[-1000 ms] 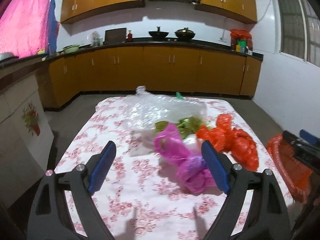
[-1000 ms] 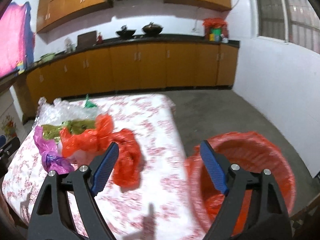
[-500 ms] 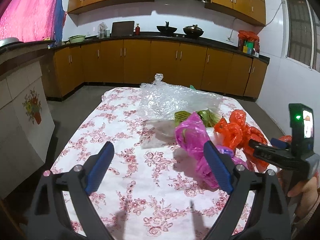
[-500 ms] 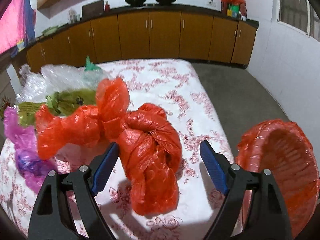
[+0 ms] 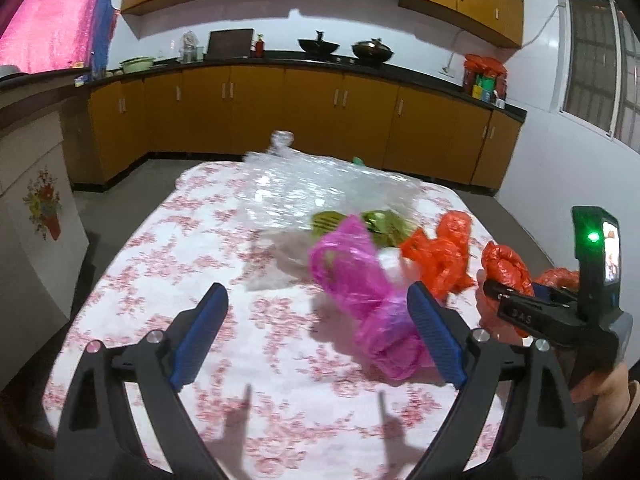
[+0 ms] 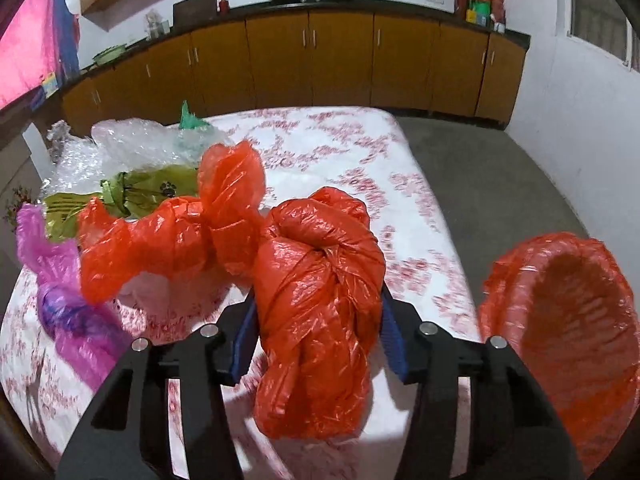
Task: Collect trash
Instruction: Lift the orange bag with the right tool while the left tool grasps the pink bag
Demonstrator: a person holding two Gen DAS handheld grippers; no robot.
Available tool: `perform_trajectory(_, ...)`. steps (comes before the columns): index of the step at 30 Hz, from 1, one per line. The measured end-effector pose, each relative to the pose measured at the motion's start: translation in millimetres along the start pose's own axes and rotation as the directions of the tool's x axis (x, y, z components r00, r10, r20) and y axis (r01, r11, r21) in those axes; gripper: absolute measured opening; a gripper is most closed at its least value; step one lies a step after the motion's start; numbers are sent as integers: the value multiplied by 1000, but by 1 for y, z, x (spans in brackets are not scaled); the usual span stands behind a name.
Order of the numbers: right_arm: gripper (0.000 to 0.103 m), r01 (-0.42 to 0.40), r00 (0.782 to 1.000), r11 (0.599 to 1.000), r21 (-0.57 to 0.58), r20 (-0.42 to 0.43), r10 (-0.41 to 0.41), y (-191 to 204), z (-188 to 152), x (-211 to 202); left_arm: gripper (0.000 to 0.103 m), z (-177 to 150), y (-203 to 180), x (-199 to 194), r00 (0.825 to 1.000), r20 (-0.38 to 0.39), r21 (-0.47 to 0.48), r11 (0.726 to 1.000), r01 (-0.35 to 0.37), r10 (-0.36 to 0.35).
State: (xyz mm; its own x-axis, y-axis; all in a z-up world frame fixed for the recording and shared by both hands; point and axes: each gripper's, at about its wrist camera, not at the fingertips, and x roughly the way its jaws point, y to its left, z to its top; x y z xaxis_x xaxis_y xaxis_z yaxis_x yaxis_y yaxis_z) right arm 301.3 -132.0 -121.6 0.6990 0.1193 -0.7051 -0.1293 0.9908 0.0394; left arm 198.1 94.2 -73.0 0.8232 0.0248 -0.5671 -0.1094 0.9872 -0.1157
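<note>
Kitchen here, orange-brown cabinets [image 5: 312, 116] along the walls, and a surface [image 5: 168, 264] under a white cloth printed with red flowers. On it: crinkly clear plastic [image 5: 320, 192], a green wrapper [image 6: 132, 192], a glossy pink bag [image 5: 360, 292]. The right gripper [image 6: 318, 336] has its jaws closing on a knotted orange bag [image 6: 316, 312], pads against its sides, long axis running away from the camera. An orange-lined bin [image 6: 568, 340] sits just off the edge. The left gripper [image 5: 318, 340] hovers, jaws spread.
</note>
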Motion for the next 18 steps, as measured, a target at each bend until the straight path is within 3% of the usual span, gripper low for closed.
perform_trajectory(7,53,27,999,999,28,46,-28,-24,-14,-36,89,3,-37,18,998,-51,17,1000,25,-24)
perform_trajectory(14,53,36,998,998,54,53,-39,-39,-20,-51,89,-6,-60,43,993,-111,66,998,-18,25)
perform_trajectory(18,53,28,998,998,63,60,-32,-42,-21,-54,78,-16,-59,58,984,-175,55,998,-20,29)
